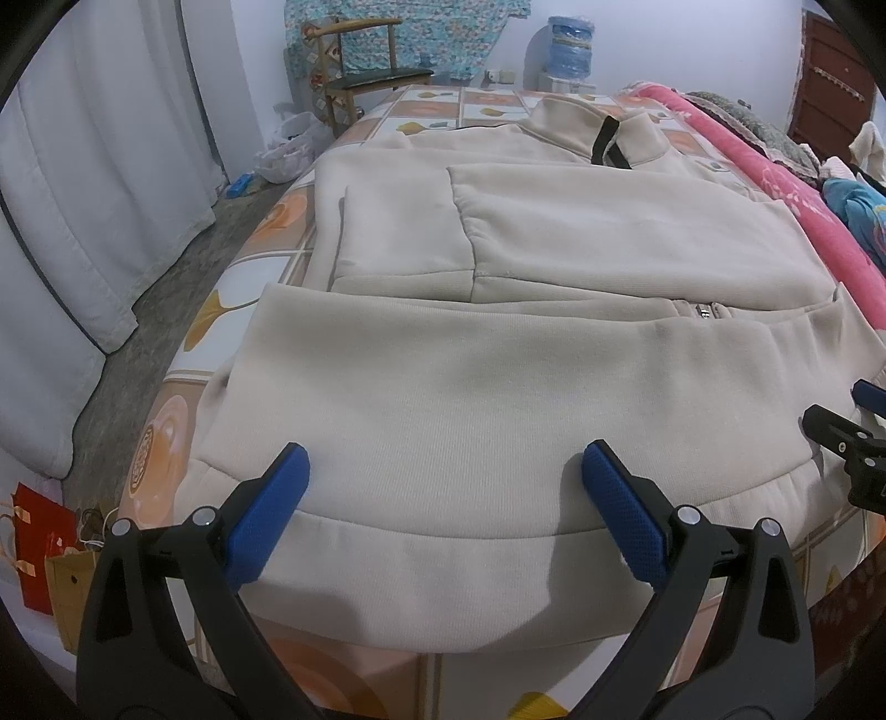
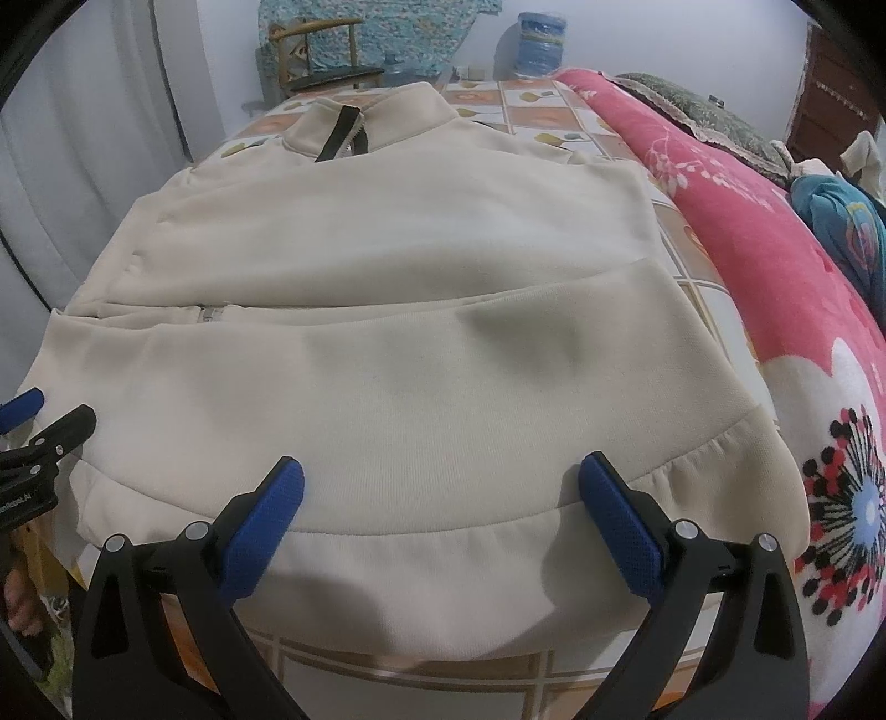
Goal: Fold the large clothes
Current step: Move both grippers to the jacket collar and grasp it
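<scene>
A large beige zip-up jacket (image 1: pixel 498 343) lies flat on the bed, collar far, hem near, both sleeves folded across its front. It also shows in the right wrist view (image 2: pixel 421 332). My left gripper (image 1: pixel 446 471) is open, its blue pads over the hem band on the jacket's left half, holding nothing. My right gripper (image 2: pixel 443 482) is open over the hem band on the right half, holding nothing. Each gripper shows at the edge of the other's view, the right one (image 1: pixel 847 437) and the left one (image 2: pixel 39 437).
The bed has an orange and white patterned sheet (image 1: pixel 183 410). A pink floral blanket (image 2: pixel 775 266) is bunched along the right side. A wooden chair (image 1: pixel 365 66) and a water jug (image 1: pixel 570 44) stand beyond the bed. White curtains (image 1: pixel 83 183) and gift bags (image 1: pixel 44 554) are on the left.
</scene>
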The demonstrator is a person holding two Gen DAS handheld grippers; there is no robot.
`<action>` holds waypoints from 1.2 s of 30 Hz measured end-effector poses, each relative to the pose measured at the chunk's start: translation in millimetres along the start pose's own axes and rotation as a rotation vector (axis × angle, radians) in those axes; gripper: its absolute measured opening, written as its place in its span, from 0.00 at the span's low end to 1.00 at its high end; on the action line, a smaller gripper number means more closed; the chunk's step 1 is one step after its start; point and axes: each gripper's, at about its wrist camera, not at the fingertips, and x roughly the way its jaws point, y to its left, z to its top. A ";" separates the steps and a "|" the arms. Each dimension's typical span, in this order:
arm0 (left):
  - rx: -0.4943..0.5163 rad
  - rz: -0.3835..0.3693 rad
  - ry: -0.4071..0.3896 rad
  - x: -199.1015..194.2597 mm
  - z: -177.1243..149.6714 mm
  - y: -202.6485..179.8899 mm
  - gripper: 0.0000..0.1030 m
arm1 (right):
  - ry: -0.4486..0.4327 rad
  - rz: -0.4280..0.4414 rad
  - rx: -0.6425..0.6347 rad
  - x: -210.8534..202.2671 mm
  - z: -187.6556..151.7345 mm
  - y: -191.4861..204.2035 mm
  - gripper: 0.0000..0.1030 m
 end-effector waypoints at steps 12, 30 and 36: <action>0.065 -0.093 -0.216 -55.7 35.5 26.0 0.93 | -0.065 0.083 -0.063 -43.9 35.7 -16.2 0.94; -0.056 -0.503 -0.120 57.7 283.6 17.0 0.74 | -0.041 0.305 -0.076 25.7 298.7 -29.4 0.94; -0.095 -0.567 0.023 137.5 320.2 -24.4 0.71 | 0.114 0.353 0.045 117.8 335.9 -35.8 0.78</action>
